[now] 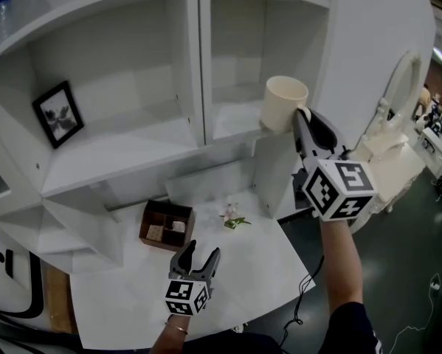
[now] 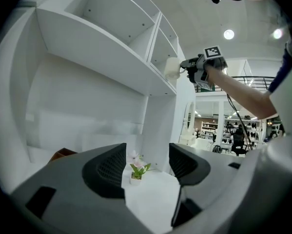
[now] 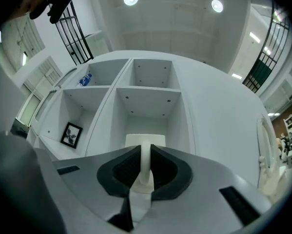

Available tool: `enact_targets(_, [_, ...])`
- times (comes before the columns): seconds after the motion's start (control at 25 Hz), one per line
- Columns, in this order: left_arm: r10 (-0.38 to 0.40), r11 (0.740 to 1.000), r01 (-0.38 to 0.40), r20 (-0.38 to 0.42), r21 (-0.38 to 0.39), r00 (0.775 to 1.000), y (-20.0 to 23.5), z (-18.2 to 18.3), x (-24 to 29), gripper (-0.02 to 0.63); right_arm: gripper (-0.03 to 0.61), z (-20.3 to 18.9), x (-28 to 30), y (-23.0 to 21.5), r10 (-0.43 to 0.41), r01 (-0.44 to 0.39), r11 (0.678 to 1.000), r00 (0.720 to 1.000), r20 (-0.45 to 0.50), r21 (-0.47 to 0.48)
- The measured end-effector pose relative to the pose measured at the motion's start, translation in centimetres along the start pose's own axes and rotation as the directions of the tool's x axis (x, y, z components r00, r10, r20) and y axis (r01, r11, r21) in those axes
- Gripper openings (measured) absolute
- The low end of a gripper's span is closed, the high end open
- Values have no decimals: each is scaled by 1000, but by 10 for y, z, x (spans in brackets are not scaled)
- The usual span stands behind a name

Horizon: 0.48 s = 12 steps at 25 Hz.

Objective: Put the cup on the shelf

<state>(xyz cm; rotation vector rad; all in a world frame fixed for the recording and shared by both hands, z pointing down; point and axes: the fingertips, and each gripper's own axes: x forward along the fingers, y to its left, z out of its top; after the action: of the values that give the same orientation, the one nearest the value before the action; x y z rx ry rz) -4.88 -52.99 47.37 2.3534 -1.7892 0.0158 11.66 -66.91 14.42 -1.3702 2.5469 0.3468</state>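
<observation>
We hold the cream ceramic cup [image 1: 285, 103] up in the right hand-held gripper [image 1: 302, 120], whose jaws are nearly closed and clamp the cup's handle between their dark ribbed pads. The cup is at the front edge of the lower right compartment of the white shelf unit [image 1: 132, 147], with its open mouth turned upward. We cannot tell whether its base touches the shelf board. In the right gripper view the cup [image 3: 145, 141] fills the space just ahead of the jaws, in front of that compartment.

Our left hand-held gripper [image 1: 203, 251] hangs low over the white bench [image 1: 125, 301], its jaws apart and holding nothing. On the bench beyond it are a small potted plant with pink flowers [image 1: 234, 217] and an open brown wooden box [image 1: 167, 226]. A black-framed picture [image 1: 58, 114] leans in the lower left compartment.
</observation>
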Motion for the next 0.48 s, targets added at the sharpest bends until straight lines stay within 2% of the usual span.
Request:
enact_targets(0.36, [82, 997, -81, 38, -10, 996, 9, 10, 2, 276, 51, -17, 48, -31, 6, 0, 995, 998, -62, 104])
enact_targets(0.48, [108, 994, -107, 40, -22, 993, 12, 7, -1, 276, 51, -26, 60, -37, 5, 3, 996, 996, -89, 91])
